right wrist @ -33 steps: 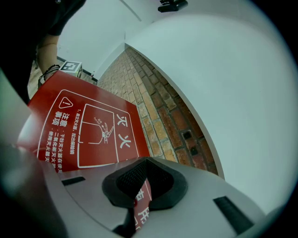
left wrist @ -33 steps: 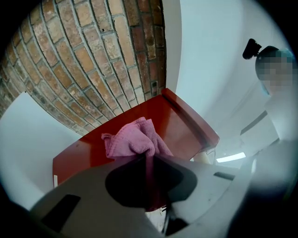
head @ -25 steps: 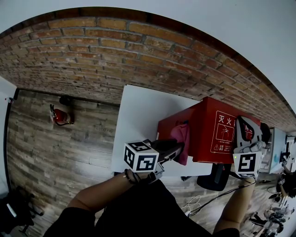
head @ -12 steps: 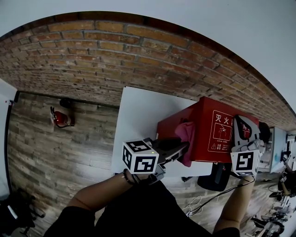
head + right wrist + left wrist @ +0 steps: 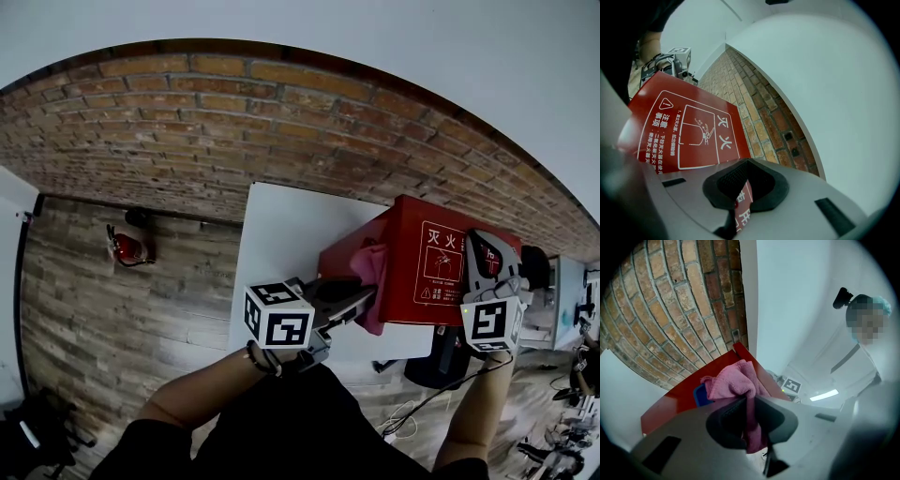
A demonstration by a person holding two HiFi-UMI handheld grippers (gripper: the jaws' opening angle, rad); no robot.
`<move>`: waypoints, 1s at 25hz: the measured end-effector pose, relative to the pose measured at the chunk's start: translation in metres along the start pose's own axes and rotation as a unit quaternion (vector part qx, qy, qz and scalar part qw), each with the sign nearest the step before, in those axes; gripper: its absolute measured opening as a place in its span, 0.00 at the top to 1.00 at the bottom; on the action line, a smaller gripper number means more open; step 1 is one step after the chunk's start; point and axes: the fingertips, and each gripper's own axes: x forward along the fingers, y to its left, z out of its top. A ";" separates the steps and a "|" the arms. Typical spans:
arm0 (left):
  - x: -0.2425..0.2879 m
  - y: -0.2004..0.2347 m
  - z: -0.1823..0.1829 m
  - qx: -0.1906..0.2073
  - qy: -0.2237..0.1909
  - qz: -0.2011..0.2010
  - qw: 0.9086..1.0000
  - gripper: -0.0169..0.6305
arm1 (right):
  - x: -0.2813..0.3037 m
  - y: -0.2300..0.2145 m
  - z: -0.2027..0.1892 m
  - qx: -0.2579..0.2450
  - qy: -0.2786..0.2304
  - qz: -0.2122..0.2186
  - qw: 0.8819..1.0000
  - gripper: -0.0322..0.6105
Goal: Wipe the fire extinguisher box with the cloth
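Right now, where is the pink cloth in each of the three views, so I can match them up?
Head view: pink cloth right of centre, against the fire extinguisher box's left end, in the left tongs.
Left gripper view: centre, clamped between the tongs.
Right gripper view: not in it.
Shared landmark: the fire extinguisher box, in all three views.

Pink cloth (image 5: 733, 383) soft, fuzzy, matt; fire extinguisher box (image 5: 405, 274) smooth red painted panel with slight sheen; brick wall (image 5: 234, 122) rough, matt; table (image 5: 281, 232) smooth white matt; floor (image 5: 112, 300) wood-grain planks; left gripper (image 5: 749, 405) matt grey plastic.
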 end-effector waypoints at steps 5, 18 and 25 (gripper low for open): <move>-0.009 0.000 0.004 0.015 -0.004 0.021 1.000 0.88 | -0.001 -0.003 0.001 -0.005 0.006 -0.003 1.000 0.92; -0.057 -0.015 0.024 0.057 -0.039 0.097 0.993 0.88 | -0.016 -0.023 0.003 0.064 -0.010 -0.052 0.997 0.92; -0.065 -0.036 0.025 0.074 -0.060 0.114 0.989 0.88 | -0.049 -0.034 0.023 0.157 -0.096 -0.100 0.978 0.92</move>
